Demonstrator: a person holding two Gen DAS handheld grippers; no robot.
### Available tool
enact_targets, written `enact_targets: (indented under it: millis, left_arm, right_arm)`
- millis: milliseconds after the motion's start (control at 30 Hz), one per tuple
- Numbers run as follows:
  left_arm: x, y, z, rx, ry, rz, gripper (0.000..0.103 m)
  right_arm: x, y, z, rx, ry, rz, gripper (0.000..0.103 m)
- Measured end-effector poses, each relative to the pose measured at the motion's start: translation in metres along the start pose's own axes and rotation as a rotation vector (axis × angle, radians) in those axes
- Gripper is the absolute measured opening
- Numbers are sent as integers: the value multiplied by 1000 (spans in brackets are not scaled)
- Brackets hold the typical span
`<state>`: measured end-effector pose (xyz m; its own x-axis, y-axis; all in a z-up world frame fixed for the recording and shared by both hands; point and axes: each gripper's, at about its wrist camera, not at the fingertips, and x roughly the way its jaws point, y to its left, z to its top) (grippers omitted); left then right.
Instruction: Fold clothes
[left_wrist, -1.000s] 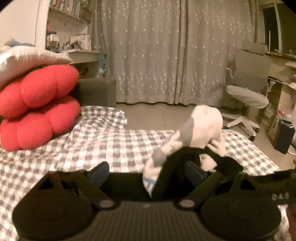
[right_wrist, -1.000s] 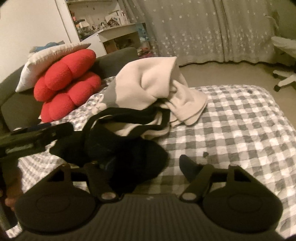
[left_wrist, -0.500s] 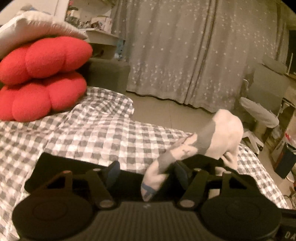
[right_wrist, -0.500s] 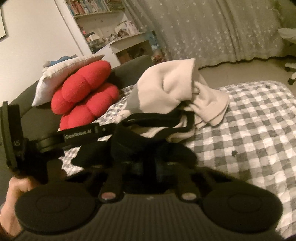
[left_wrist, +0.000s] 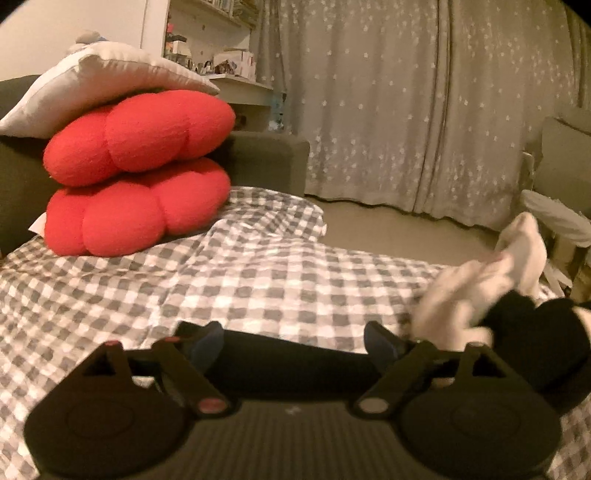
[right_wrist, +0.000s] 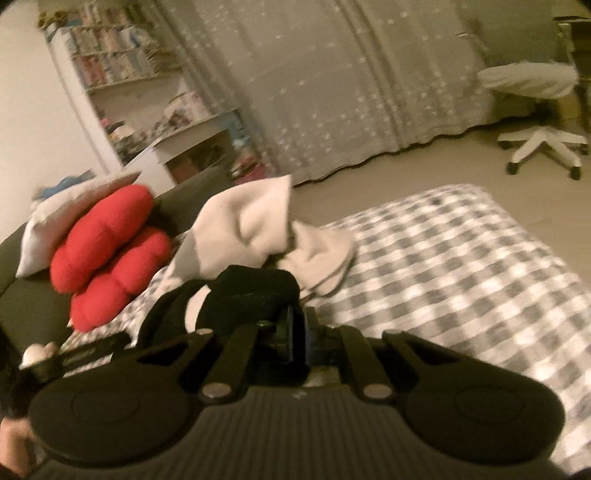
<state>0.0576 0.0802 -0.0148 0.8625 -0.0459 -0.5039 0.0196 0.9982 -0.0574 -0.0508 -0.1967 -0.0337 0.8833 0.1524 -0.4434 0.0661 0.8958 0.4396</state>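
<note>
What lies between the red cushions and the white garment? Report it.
Only bare checked bedcover lies between the red cushions and the white garment, seen in the left wrist view.

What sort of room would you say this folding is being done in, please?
Most likely a bedroom or study at home: a checked bedspread, star-patterned curtains, a crowded bookshelf and a swivel office chair.

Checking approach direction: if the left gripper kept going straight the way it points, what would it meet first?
Likely the black garment lying between the opening fingers of the left gripper, then the checked bedcover; depth is unclear.
</note>
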Motion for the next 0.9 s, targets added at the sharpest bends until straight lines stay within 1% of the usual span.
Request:
enact_targets:
  millis: [67,100,133,200,233,367,433,467,500,567,633,667,700,733,767,900]
  left_arm:
    - [1,1,-2,9,21,-16,90]
    - [1,1,-3,15,34,-27,90]
    - [2,0,-5,22,49,-40,90]
    - [4,-3,-8,51,83,-77,90]
    - [5,-7,-10,71,96,-95,90]
    - [6,-22,-18,155,142,-157,90]
    - [5,-29,-20,175,152,-195,90]
    - [4,-31,-20,178,152,-216,90]
    - [2,-32,-19,174,146,-234,90]
    - [-2,-33,-16,158,131,-261,90]
    - [-5,-34,-13,136,113,-271,90]
    - [-6,-34,-12,125,103,-276,90]
    - [-8,-34,-10,112,93,-281,90]
    - [-9,-34,-9,100,85,-286,90]
    - [-10,-34,-7,90,78,-290,90]
    - [-12,-34,6,42,41,-312,90]
  right_arm:
    - [-2,-8,5,26,-18,-29,7]
    - [-2,-12,7,38,-27,-44,1]
    - [-4,-15,9,41,-49,-76,1]
    - [-11,-20,14,12,-123,-168,1]
    - [-15,-25,18,17,-146,-190,1]
    - [-16,-48,22,95,-109,-175,1]
    - [-13,-53,20,112,-79,-169,2]
    - [-11,-54,19,117,-59,-163,5]
    - [-9,-54,18,120,-41,-157,12]
    - [-6,-51,16,115,-8,-152,13]
    - [-4,-47,14,102,13,-144,14]
    - [-4,-46,13,96,20,-138,25]
    - [-4,-44,13,88,24,-131,47]
    - [-4,-41,12,76,24,-123,55]
    - [-4,-38,11,64,24,-114,60]
    - [-5,-26,6,23,48,-68,60]
